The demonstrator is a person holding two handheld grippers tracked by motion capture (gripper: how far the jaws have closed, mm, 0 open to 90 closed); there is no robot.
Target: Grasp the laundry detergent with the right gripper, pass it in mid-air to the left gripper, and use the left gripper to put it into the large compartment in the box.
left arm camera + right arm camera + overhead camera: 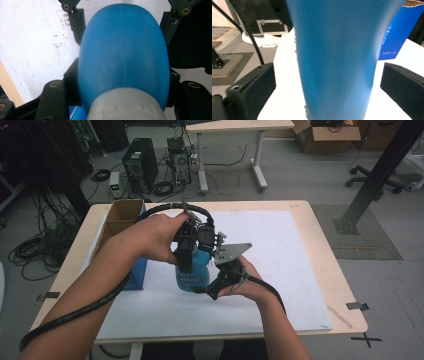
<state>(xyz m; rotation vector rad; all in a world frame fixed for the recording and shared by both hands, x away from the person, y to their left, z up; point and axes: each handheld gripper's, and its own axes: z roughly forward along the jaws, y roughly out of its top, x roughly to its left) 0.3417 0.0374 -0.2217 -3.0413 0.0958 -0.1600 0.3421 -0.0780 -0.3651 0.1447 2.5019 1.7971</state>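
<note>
Blue plastic bottle [192, 272] stands upright on the white sheet [280, 250] near the middle of the table [325, 270], just right of a blue cardboard box [127, 237]. From above, the left gripper [186, 255] pinches the bottle's upper part; in the left gripper view its black jaws press both sides of the rounded blue shoulder above the pale cap [126, 106]. At the bottle's near right side, the right gripper [220, 282] has its jaws spread wide, with the bottle's body [337, 60] between them and clear of both pads.
</note>
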